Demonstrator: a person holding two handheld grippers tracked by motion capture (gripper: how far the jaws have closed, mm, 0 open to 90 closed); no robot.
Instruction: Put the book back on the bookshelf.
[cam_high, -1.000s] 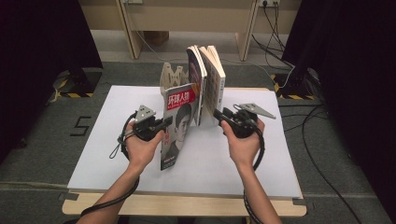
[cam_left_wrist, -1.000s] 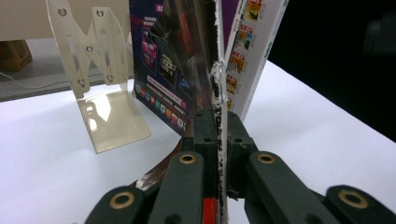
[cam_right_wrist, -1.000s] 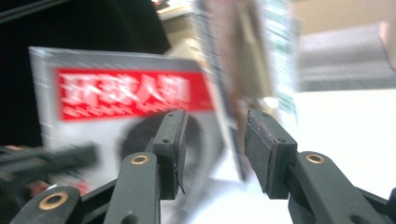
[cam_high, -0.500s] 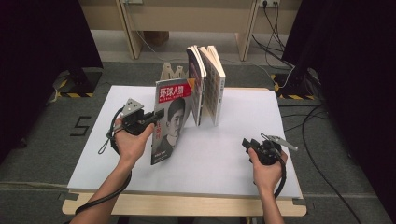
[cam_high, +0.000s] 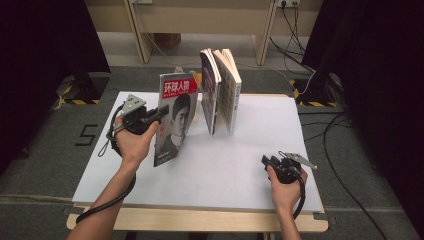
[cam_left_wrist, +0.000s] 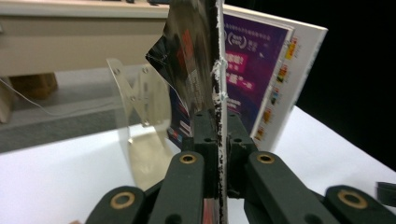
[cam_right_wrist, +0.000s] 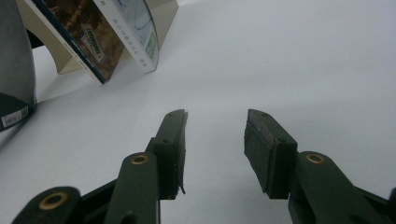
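Magazine (cam_high: 173, 117) with red masthead and portrait cover: upright, tilted, lifted clear of white table (cam_high: 250, 160), left of centre. Left gripper (cam_high: 159, 116) clamped on its near-left edge; in left gripper view jaws pinch magazine edge (cam_left_wrist: 219, 116) tight. Two more books (cam_high: 220, 90) stand leaning together just right of it, toward far side, by clear stand (cam_left_wrist: 140, 112). Right gripper (cam_high: 265, 161) low over table at near right, well apart from books, jaws parted, nothing between pads (cam_right_wrist: 175, 135).
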